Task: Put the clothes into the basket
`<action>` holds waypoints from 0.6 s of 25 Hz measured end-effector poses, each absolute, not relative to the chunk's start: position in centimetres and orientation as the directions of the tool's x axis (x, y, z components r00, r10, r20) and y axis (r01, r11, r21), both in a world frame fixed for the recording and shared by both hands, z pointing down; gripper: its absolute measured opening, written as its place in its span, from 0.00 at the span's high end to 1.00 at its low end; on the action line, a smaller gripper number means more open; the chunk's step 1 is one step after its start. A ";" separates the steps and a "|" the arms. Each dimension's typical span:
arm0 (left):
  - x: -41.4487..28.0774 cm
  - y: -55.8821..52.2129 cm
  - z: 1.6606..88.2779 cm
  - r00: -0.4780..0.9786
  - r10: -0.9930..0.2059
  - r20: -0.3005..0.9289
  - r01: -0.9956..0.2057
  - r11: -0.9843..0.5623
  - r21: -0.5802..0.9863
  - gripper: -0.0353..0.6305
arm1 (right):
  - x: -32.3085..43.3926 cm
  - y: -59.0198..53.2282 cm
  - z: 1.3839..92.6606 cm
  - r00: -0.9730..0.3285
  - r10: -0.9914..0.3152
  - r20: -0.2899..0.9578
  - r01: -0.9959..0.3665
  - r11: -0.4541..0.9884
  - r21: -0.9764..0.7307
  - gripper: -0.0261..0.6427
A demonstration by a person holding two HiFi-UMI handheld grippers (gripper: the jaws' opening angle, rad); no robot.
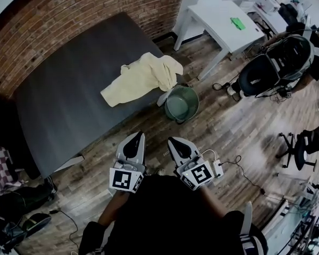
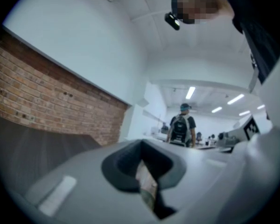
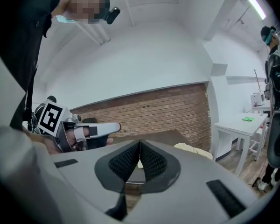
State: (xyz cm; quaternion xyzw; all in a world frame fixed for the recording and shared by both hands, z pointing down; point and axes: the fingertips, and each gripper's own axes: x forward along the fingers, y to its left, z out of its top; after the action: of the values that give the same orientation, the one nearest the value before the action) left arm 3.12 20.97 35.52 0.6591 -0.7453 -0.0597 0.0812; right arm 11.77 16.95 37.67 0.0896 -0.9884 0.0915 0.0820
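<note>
Head view: left gripper [image 1: 136, 137], right gripper [image 1: 173, 141] closed, empty.
One-corner pinch may drop pale yellow crumpled garment [image 1: 142, 76] beside round green basket [image 1: 181, 103].

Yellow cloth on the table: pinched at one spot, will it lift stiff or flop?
Probably floppy: the cloth lies crumpled in soft folds. It likely trails when lifted, since a part droops over the table edge beside the basket.

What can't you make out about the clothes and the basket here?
Yellow clothes: head view, folds hide whether one garment or several.
Basket: head view, too small to tell what's inside.
Left gripper view: the left gripper itself blocks both.
Right gripper view: the right gripper hides the basket.
</note>
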 end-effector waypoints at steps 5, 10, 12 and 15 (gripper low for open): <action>-2.7 19.2 34.1 -0.124 -0.992 0.021 -0.976 0.126 0.177 0.94 | 6.0 15.4 36.9 -0.968 -0.162 0.194 -0.192 0.971 -0.143 0.95; -8.3 18.8 34.3 -0.121 -0.992 0.020 -0.974 0.123 0.188 0.94 | -0.1 14.7 36.4 -0.972 -0.127 0.199 -0.147 0.985 -0.088 0.95; -10.1 18.7 34.6 -0.117 -0.993 0.026 -0.974 0.120 0.190 0.94 | -2.2 14.2 36.3 -0.972 -0.119 0.203 -0.137 0.987 -0.078 0.95; -12.5 18.9 35.4 -0.111 -0.993 0.038 -0.971 0.117 0.211 0.94 | -4.6 13.2 36.8 -0.964 -0.124 0.236 -0.136 0.990 -0.038 0.95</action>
State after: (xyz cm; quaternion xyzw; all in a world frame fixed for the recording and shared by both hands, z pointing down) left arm -12.51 18.93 35.36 0.6613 -0.7424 -0.0666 0.0848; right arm -4.58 13.16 36.85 0.0656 -0.9905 0.0271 0.1174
